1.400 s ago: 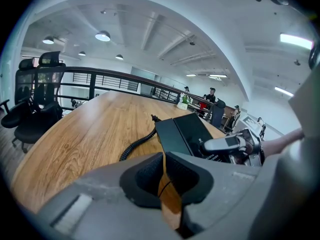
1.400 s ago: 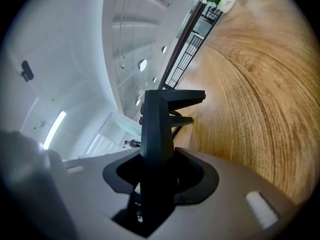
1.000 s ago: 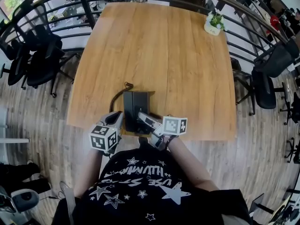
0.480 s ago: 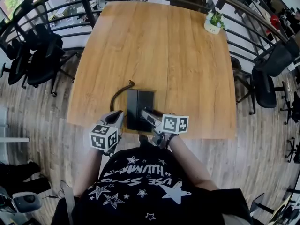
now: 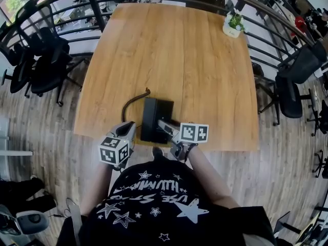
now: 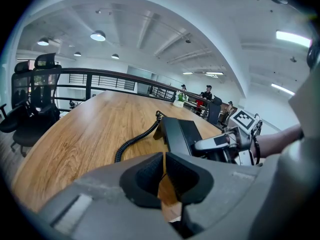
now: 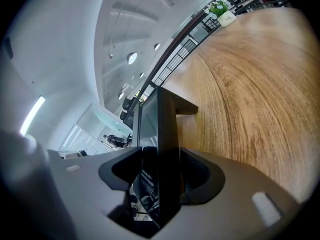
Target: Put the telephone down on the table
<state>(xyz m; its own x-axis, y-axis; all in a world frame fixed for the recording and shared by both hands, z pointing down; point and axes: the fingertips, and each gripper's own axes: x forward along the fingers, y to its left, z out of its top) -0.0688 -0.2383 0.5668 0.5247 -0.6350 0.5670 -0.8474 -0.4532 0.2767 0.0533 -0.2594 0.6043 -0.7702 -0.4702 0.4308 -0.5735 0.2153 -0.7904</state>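
Note:
The black telephone [image 5: 156,118] rests near the front edge of the wooden table [image 5: 169,55], with its coiled cord [image 5: 134,100] trailing to the left. My right gripper [image 5: 165,127] reaches in from the front right. Its jaws are opening, and the phone's near edge [image 7: 165,134] still stands between the pads. My left gripper [image 5: 128,128] is shut and empty at the table's front edge, left of the phone. In the left gripper view, the phone [image 6: 180,134], the cord [image 6: 135,141] and the right gripper [image 6: 220,141] lie ahead of my left gripper [image 6: 164,171].
A small potted plant [image 5: 233,24] stands at the table's far right corner. Black office chairs stand at the left [image 5: 41,60] and the right [image 5: 297,81]. A dark railing [image 5: 92,6] curves round the table's far sides.
The right gripper has shifted slightly right and down with the phone, whose body now lies further right. The cord has followed. The left gripper has stayed in place.

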